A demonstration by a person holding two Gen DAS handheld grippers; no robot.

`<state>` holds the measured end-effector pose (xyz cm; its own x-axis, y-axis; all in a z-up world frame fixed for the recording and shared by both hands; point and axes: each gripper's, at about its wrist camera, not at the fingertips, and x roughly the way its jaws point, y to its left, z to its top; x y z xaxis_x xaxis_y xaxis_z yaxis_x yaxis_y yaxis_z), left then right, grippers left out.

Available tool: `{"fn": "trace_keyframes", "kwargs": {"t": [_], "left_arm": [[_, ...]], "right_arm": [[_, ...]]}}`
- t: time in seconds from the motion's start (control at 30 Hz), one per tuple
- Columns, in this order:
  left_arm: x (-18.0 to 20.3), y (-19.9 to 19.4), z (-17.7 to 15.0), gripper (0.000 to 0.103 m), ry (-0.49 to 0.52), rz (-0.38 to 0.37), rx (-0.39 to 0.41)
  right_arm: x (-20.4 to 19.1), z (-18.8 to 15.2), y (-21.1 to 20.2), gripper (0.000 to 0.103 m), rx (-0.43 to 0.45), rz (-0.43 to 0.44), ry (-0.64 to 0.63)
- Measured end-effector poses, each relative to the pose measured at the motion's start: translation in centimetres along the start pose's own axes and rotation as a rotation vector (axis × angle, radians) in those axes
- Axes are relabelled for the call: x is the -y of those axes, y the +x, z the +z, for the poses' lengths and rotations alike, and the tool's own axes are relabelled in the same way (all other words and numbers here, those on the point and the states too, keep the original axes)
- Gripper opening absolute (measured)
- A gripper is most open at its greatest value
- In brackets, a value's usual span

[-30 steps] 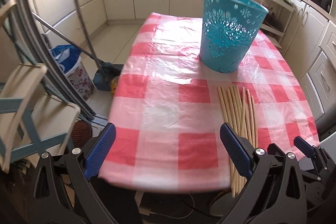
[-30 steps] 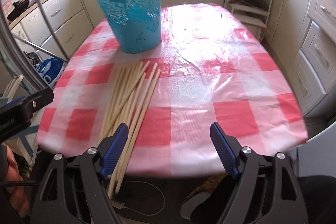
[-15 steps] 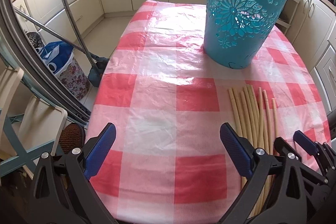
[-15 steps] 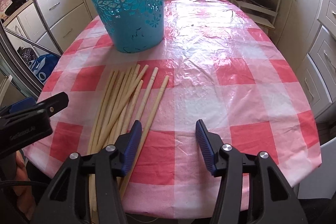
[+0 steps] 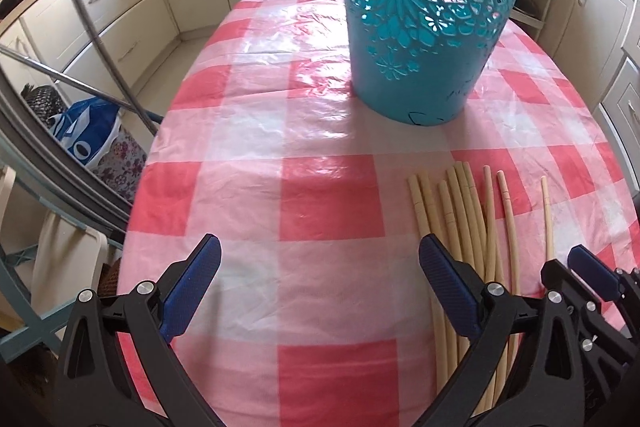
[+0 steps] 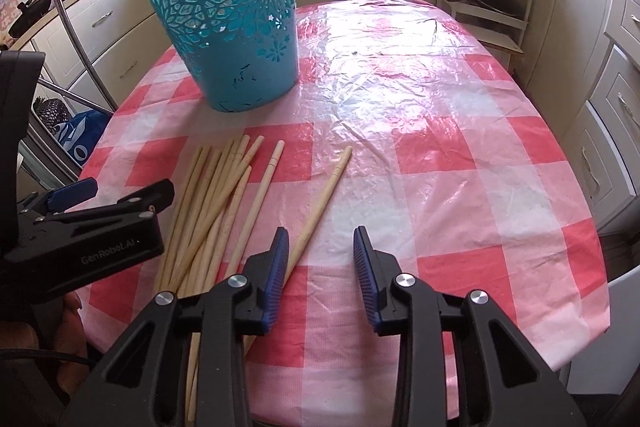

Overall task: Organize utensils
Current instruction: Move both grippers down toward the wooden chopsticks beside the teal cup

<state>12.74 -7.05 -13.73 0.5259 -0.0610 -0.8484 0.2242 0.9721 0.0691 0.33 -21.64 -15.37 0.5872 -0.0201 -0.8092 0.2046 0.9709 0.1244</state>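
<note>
Slim pale wooden chopsticks (image 6: 224, 203) fanned on glossy checked worktop (image 6: 440, 131) before perforated turquoise plastic basket (image 6: 232, 39). Right gripper (image 6: 320, 247) jaws just narrowing, empty, beside outermost stick. Left gripper (image 5: 320, 267) jaws wide, empty. Shelf rack only in right view.

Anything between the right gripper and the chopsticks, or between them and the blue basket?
Nothing visible. The right gripper is open, jaws just narrowing, over bare cloth beside the stray chopstick. Only tablecloth lies between the chopsticks and the blue basket.

Black tongs (image 6: 320, 255), blue ribbed pads (image 6: 278, 267), silver screws, "GenRobot.AI" lettering.
</note>
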Motion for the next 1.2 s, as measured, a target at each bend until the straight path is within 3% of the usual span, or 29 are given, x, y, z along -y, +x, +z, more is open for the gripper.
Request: {"fn": "trace_keyframes", "kwargs": {"t": [0.3,0.87,0.93,1.0,1.03,1.2], "left_arm": [[-0.1,0.2,0.4,0.095,0.007,-0.029,-0.006],[0.7,0.4,0.4,0.094,0.042,-0.011,-0.016],[1.0,0.3,0.4,0.088,0.05,-0.021,-0.008],[1.2,0.1,0.5,0.07,0.053,-0.076,-0.001],[1.4,0.0,0.5,0.067,0.062,-0.079,0.005],[2.0,-0.4,0.7,0.019,0.127,-0.164,0.033]], "right_arm": [[-0.1,1.7,1.0,0.024,-0.059,0.014,-0.143],[1.9,3.5,1.9,0.024,-0.118,0.045,-0.182],[1.6,3.8,2.1,0.022,-0.126,0.059,-0.23],[1.2,3.8,2.1,0.019,-0.14,0.104,-0.284],[1.1,3.9,2.1,0.018,-0.146,0.119,-0.3],[2.9,4.6,2.5,0.018,-0.154,0.129,-0.268]]}}
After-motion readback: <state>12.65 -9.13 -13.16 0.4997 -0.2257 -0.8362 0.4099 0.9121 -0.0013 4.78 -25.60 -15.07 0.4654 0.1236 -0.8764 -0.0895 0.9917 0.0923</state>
